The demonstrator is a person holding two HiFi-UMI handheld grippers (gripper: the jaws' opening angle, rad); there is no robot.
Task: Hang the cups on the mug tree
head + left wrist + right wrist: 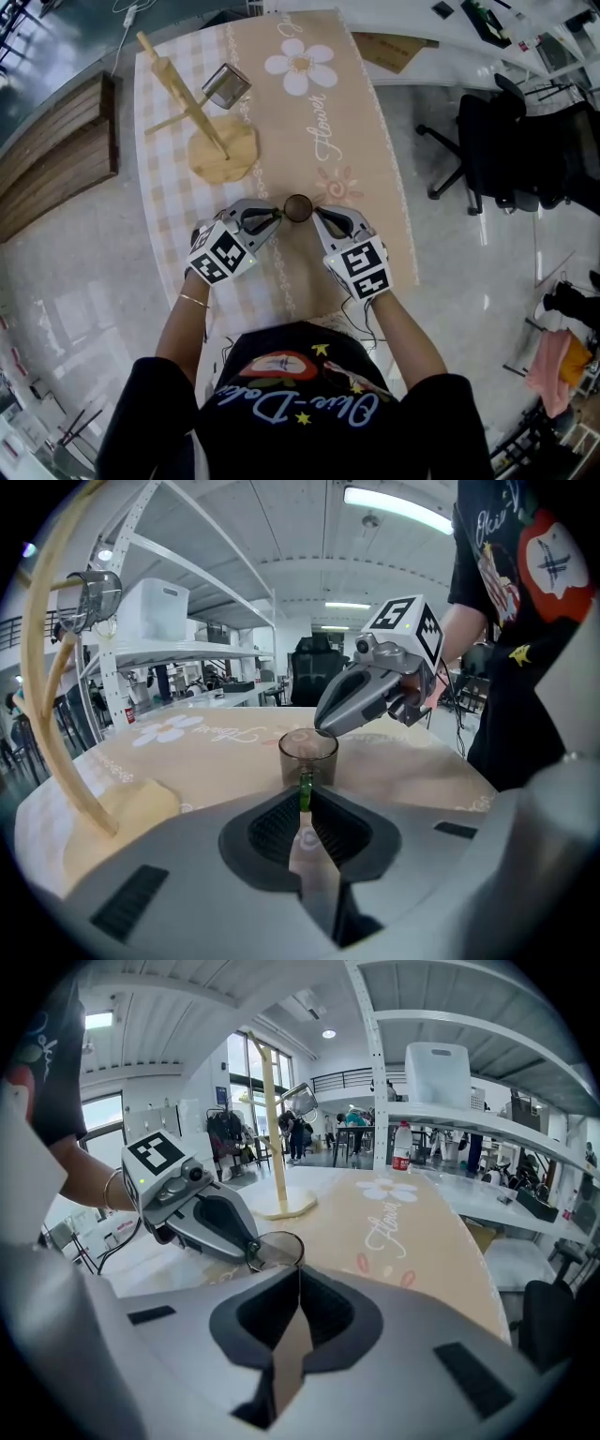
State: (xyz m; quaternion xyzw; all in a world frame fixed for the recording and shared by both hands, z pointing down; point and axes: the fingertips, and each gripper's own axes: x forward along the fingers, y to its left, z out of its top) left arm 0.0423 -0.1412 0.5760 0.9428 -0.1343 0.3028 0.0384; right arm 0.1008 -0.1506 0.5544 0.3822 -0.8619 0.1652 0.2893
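Left claw (pixel 305 797) is shut on the slim green handle (pixel 305 787) of a smoky glass cup (pixel 307 752), the ribbed black pads pinching it from both sides. Opposite, the right claw (pixel 298 1274) has its jaws drawn together at the cup's rim and appears to nip the thin glass wall. The cup is a short, straight-sided cylinder standing upright on the surface (pixel 361 159), between the two claw tips, at the near middle of the cloth. That cloth (pixel 281 122) is beige, with pale checked borders, a white flower and looping script. Farther back on the left stands the mug tree (pixel 192 108), pale wood with a slender leaning post, thin angled pegs and a flat scalloped base. A second cup (pixel 226 85), clear and grey-tinted, hangs tilted from a peg beside the post, well apart from the claws. Both claws have smooth grey shells and cubes with black-and-white square markers.
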